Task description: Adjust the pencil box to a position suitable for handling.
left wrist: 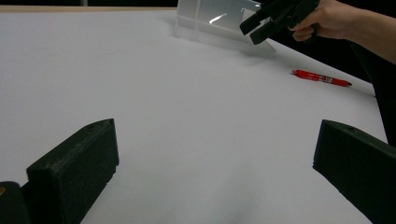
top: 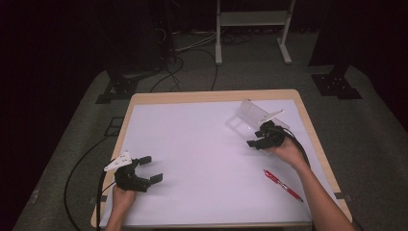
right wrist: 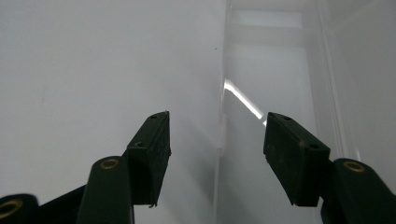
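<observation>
The fingers (right wrist: 154, 149) of the right gripper (top: 260, 137) are held partly open, one on each side of the thin wall of a clear plastic box (top: 252, 115); no touch seems made. The box is smooth, shiny and square-edged, at the far right of the white table (top: 192, 144). The left gripper (top: 144, 169) is spread wide, with nothing inside.

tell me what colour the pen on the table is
Red. The pen shows best in the left gripper view, lying on the white table.
</observation>
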Demonstrator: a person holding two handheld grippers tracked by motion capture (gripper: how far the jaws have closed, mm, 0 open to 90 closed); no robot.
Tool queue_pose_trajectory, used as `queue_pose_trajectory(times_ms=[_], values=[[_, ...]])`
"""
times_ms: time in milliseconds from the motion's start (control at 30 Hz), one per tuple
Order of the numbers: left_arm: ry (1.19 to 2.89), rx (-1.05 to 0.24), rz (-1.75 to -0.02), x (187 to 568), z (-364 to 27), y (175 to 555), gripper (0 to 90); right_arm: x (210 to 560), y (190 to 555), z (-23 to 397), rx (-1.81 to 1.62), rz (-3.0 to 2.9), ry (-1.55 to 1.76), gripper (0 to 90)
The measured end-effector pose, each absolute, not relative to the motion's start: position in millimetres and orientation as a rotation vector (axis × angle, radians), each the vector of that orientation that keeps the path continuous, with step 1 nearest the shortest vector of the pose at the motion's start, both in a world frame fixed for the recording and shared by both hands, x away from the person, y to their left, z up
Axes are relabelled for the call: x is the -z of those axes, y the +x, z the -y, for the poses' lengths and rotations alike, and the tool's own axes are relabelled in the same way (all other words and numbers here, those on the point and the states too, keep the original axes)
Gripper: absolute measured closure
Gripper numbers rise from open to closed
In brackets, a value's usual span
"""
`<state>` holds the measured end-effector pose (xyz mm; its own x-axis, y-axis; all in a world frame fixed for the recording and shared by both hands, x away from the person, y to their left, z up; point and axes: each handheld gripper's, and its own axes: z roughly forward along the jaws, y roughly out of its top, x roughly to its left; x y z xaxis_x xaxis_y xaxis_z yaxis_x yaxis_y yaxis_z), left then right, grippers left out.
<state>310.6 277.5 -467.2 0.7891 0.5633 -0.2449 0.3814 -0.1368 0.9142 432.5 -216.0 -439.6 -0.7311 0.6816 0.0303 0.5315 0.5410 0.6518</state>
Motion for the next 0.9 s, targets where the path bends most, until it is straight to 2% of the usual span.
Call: queue_pose_trajectory(times_ms=[333,367,467,700,800,867,900], values=[[1.756,-0.185,-0.737,467.2,-277.6,310.6,0.0,447.1,435.1,211.1,-0.911,-2.557,1.027,55.5],[1.756,-0.185,-0.737,467.2,-277.5,310.6,0.0,448.6,435.4,210.2,-0.907,-2.559,1.027,60.6],[1.755,-0.185,-0.739,467.2,-277.5,310.6,0.0,450.2,435.9,209.1,-0.897,-2.553,1.029,60.7],[1.754,-0.183,-0.741,467.2,-277.5,310.7,0.0,454.8,436.6,204.5,-0.868,-2.559,1.028,70.0],[1.753,-0.182,-0.743,467.3,-277.4,310.7,0.0,456.3,437.2,203.1,-0.857,-2.562,1.028,76.8],[1.756,-0.183,-0.74,467.3,-277.4,310.8,0.0,456.8,437.2,203.1,-0.855,-2.563,1.029,76.9],[1.753,-0.182,-0.743,467.3,-277.4,310.7,0.0,457.5,437.2,203.3,-0.851,-2.565,1.041,80.7]])
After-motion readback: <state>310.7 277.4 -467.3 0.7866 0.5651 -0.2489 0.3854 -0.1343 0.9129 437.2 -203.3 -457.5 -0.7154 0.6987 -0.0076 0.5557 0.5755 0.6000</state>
